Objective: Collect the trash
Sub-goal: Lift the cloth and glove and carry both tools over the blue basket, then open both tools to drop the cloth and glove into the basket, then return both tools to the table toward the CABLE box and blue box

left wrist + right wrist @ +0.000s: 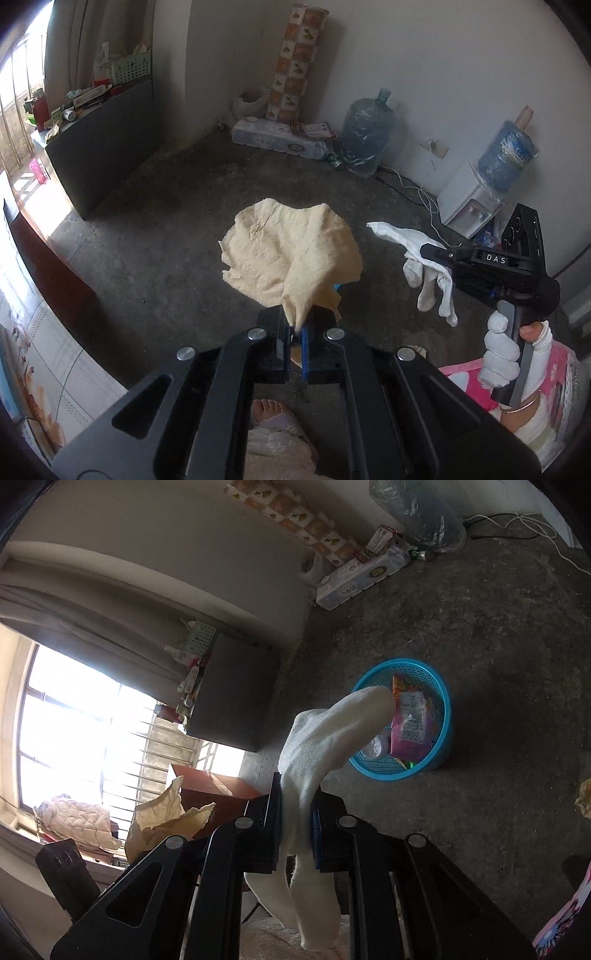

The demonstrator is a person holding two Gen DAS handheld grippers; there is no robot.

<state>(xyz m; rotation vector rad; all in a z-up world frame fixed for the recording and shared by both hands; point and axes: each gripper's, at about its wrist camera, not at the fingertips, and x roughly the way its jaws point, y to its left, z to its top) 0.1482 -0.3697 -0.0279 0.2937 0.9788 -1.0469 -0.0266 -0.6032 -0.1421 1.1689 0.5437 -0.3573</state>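
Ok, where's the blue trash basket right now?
The blue basket shows only in the right wrist view, standing on the concrete floor just ahead of the right gripper, partly hidden by the white glove it holds.

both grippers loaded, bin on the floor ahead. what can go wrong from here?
1. The right gripper pinches the white glove mid-length, with loose ends on both sides; on release it may drape over the rim of the blue basket instead of dropping in.
2. The left gripper holds the crumpled tan paper by one corner; it could tear or slip.
3. That paper hides the basket in the left wrist view, so aiming may be off.
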